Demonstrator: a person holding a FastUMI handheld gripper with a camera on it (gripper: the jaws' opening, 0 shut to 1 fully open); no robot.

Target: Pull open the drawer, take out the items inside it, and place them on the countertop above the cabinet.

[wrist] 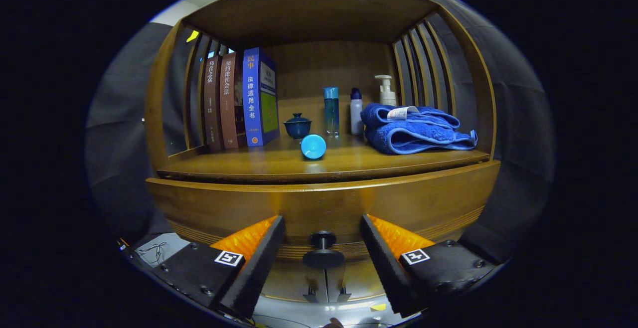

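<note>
Wooden countertop [279, 161] holds bottles; gripper [323, 248] spread around drawer knob [323, 241].

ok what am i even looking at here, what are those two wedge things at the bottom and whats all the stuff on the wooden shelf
The picture comes from a wide-angle camera that rides on a hand-held gripper; a person carries it, no robot arm. The two wedges at the bottom are its fingers, seen from behind. They are spread open, with the dark drawer knob in the gap between them; nothing is held yet.

Ahead is a wooden cabinet. The wide curved board is the drawer front, closed. Above it is the countertop, holding three upright books, a small lidded blue cup, a round light-blue object, a teal bottle, a white bottle, a pump bottle and a folded blue towel.
</note>
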